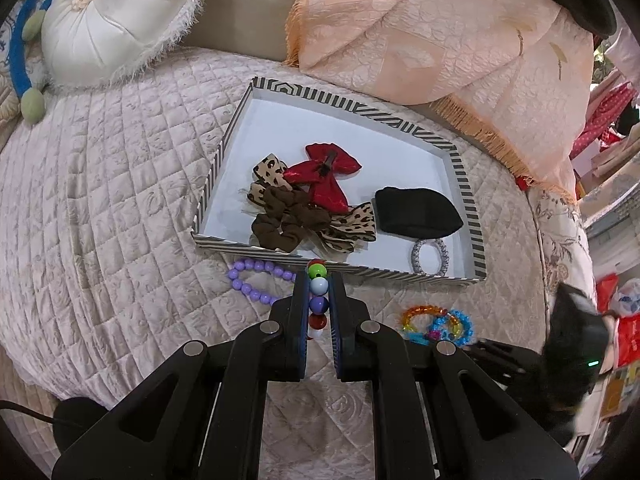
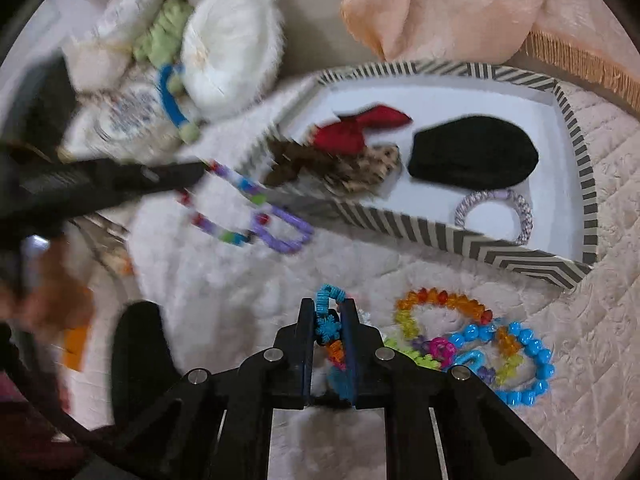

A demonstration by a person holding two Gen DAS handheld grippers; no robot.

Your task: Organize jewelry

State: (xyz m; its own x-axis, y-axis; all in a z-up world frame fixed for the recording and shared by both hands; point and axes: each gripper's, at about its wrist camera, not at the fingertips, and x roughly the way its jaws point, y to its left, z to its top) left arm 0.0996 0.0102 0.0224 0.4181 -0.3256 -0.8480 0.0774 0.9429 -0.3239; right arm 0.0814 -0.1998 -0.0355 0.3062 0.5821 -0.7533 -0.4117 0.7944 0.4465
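Observation:
My left gripper is shut on a multicoloured bead bracelet, held just in front of the near rim of a striped tray. The bracelet also shows blurred in the right wrist view. A purple bead bracelet lies on the quilt by the tray's near edge. My right gripper is shut on a blue spiky bracelet, low over the quilt. More bright bracelets lie in a heap to its right; they also show in the left wrist view.
The tray holds a red bow, leopard-print bows, a brown scrunchie, a black pouch and a sparkly hair tie. A white round cushion and a peach fringed pillow lie behind it.

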